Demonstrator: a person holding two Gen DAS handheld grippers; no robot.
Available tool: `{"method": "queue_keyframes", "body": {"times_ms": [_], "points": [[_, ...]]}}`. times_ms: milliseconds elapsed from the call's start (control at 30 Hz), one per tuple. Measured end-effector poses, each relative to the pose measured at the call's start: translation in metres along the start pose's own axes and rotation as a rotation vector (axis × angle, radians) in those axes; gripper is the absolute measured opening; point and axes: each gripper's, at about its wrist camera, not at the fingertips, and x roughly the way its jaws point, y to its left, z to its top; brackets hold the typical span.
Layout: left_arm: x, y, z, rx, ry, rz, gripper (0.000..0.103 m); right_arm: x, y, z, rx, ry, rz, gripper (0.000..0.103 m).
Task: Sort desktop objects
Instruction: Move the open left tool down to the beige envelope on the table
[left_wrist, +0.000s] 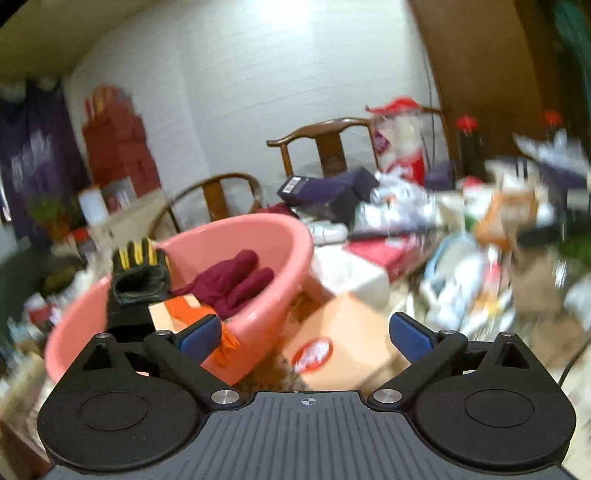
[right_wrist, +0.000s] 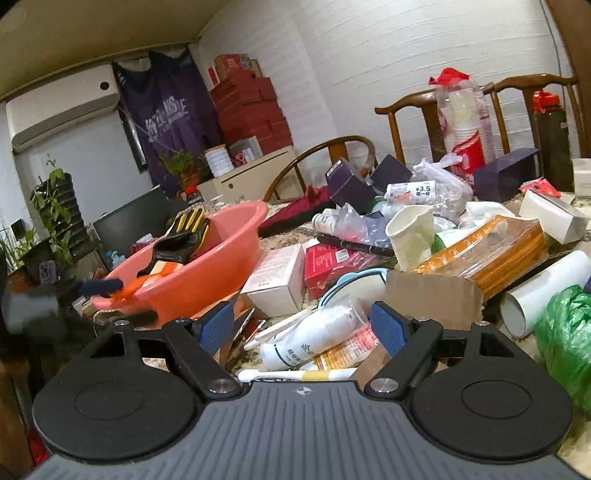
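A pink basin (left_wrist: 280, 280) stands at the left of a cluttered table. It holds a maroon glove (left_wrist: 236, 284) and an orange item (left_wrist: 184, 310), and a black-and-yellow glove (left_wrist: 138, 266) hangs over its near rim. My left gripper (left_wrist: 306, 336) is open just in front of the basin's right side, with nothing between its pads; a cardboard box (left_wrist: 351, 332) lies below. In the right wrist view my right gripper (right_wrist: 303, 326) is open over a lying white tube (right_wrist: 314, 336) without touching it. The basin (right_wrist: 207, 280) and the glove (right_wrist: 184, 232) are to its left.
The table is piled with a paper cup (right_wrist: 410, 236), an orange packet (right_wrist: 491, 251), a white box (right_wrist: 277, 280), a red box (right_wrist: 332, 262), a black pen (right_wrist: 354, 245), a white roll (right_wrist: 546, 288) and a green bag (right_wrist: 565, 332). Wooden chairs (right_wrist: 406, 107) stand behind.
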Motion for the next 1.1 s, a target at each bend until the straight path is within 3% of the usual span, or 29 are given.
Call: {"method": "queue_keyframes", "body": {"times_ms": [200,400,600,700,767,800,867,1033,1100], "points": [[0.012,-0.04,-0.03,0.324,-0.072,0.166,0.102,0.008,0.015,-0.009,-0.077,0.096,0.063,0.085],[0.018,-0.05,-0.036,0.411,-0.099,0.159,0.102,0.016,0.018,-0.017,-0.062,0.161,0.121,0.085],[0.016,-0.057,-0.039,0.364,-0.109,0.005,0.101,0.027,0.018,-0.025,-0.006,0.199,0.134,0.085],[0.024,-0.061,-0.042,0.297,-0.09,-0.05,0.082,0.024,0.024,-0.028,-0.028,0.165,0.109,0.086],[0.03,-0.059,-0.043,0.232,-0.06,-0.089,0.057,0.022,0.026,-0.029,-0.025,0.143,0.102,0.086],[0.034,-0.058,-0.043,0.202,-0.051,-0.1,0.05,0.02,0.025,-0.028,-0.021,0.135,0.097,0.086],[0.04,-0.055,-0.043,0.147,-0.041,-0.093,0.04,0.019,0.024,-0.026,-0.015,0.123,0.083,0.086],[0.053,-0.046,-0.038,0.094,-0.046,0.054,0.04,0.019,0.02,-0.025,-0.018,0.11,0.07,0.086],[0.055,-0.041,-0.035,0.069,-0.043,0.068,0.037,0.021,0.018,-0.025,-0.017,0.12,0.079,0.086]]}}
